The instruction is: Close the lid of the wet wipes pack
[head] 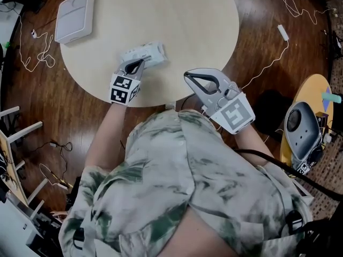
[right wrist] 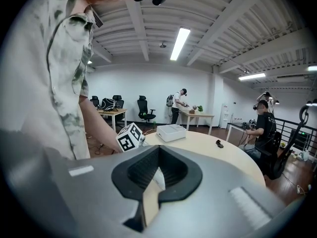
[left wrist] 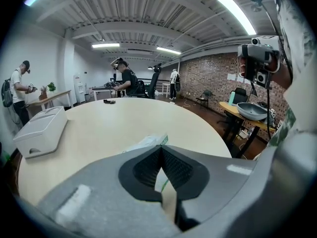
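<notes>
Head view: closed left gripper (head: 141, 62) beside wet wipes pack (head: 153, 51)

Matt table (head: 177, 25), glossy wooden floor (head: 262, 20)

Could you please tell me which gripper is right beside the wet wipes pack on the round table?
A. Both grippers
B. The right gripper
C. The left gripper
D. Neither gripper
C: in the head view the left gripper has its closed jaws at the near end of the wet wipes pack, while the right gripper is well apart from it, near the table edge.
</notes>
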{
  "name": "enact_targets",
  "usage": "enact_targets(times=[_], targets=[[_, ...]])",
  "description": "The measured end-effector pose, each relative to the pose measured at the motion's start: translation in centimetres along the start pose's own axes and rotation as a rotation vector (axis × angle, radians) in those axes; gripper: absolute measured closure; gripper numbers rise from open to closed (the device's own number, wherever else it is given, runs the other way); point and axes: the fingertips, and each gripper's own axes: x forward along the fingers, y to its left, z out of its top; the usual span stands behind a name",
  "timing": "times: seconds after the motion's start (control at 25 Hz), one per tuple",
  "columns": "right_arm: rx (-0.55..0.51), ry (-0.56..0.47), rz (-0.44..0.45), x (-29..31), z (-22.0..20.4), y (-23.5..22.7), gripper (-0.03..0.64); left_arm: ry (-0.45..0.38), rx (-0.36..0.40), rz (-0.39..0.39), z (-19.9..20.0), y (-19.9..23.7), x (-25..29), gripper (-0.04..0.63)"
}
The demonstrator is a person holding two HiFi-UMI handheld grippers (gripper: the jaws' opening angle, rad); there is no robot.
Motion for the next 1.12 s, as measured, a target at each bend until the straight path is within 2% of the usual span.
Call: enact_targets(times=[0.64,0.96,1.12], targets=[[0.006,0.007,0.029,2.0,0.3,-0.9,0.611,0.094,-0.032,0.038,-1.3,3.5,0.2,0.595],[0.024,0.014,0.038,2.0,-0.6,-2.7,0.611,0.159,-0.043,0.033,-1.5,3.5,1.9,0.595],[0.035,0.016,0.042,1.8,-1.0,-3.0,0.611,0.196,-0.073,0.008,-1.7,3.4,2.5,0.595]])
